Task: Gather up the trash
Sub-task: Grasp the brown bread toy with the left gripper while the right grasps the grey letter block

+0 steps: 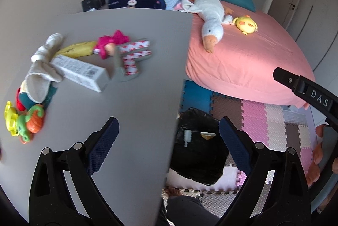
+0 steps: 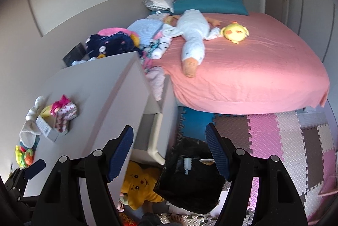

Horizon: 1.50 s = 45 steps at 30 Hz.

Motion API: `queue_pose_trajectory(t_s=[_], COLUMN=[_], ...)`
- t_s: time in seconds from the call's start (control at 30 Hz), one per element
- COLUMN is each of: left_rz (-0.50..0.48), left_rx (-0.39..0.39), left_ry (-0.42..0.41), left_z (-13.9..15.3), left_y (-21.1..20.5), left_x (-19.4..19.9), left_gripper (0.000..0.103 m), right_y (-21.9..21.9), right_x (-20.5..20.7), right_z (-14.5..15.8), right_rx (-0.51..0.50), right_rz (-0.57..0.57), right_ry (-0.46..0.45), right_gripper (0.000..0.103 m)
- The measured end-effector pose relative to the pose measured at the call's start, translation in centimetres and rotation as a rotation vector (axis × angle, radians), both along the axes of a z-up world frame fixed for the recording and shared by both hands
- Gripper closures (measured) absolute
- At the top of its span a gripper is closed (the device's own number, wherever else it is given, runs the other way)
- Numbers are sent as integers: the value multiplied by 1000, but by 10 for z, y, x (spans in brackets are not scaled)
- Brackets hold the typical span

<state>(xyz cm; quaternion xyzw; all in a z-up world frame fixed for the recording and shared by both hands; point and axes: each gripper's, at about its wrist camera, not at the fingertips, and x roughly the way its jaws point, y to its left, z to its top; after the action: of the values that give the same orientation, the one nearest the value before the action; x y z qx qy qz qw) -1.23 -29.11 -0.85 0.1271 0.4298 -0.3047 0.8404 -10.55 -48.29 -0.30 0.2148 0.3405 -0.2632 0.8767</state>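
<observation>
A black trash bag (image 1: pixel 198 147) stands open on the floor beside the grey table (image 1: pixel 131 99); a small white bottle (image 1: pixel 187 137) and a yellowish scrap (image 1: pixel 208 135) lie inside. It also shows in the right wrist view (image 2: pixel 190 181). On the table lie a banana peel (image 1: pixel 78 49), a white carton (image 1: pixel 82 71), a red-patterned box (image 1: pixel 135 54) and a white cloth (image 1: pixel 42 61). My left gripper (image 1: pixel 169 141) is open and empty over the table's edge. My right gripper (image 2: pixel 170 152) is open and empty above the bag.
Plastic toys (image 1: pixel 23 120) and a pink doll (image 1: pixel 112 42) sit on the table. A pink bed (image 2: pixel 253 67) holds a plush goose (image 2: pixel 192 40) and a yellow plush (image 2: pixel 234 32). Foam mats (image 2: pixel 285 141) cover the floor. A yellow plush (image 2: pixel 139 185) lies under the table.
</observation>
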Motion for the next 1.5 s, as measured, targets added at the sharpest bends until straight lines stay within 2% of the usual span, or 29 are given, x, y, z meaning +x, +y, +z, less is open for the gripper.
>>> queue_pose_trajectory(t_s=[0.9, 1.13, 1.5], left_rz=[348, 441, 599], left_rx=[2, 10, 35], left_ry=[-39, -42, -56], left_z=[6, 5, -3], left_y=[193, 241, 312], left_x=[49, 65, 91], left_gripper=[10, 10, 10], right_y=[117, 133, 139], right_x=[102, 134, 180], right_z=[-3, -10, -27], right_rx=[-23, -20, -4], right_rz=[275, 308, 290], right_ry=[30, 52, 100], right_gripper=[29, 29, 29])
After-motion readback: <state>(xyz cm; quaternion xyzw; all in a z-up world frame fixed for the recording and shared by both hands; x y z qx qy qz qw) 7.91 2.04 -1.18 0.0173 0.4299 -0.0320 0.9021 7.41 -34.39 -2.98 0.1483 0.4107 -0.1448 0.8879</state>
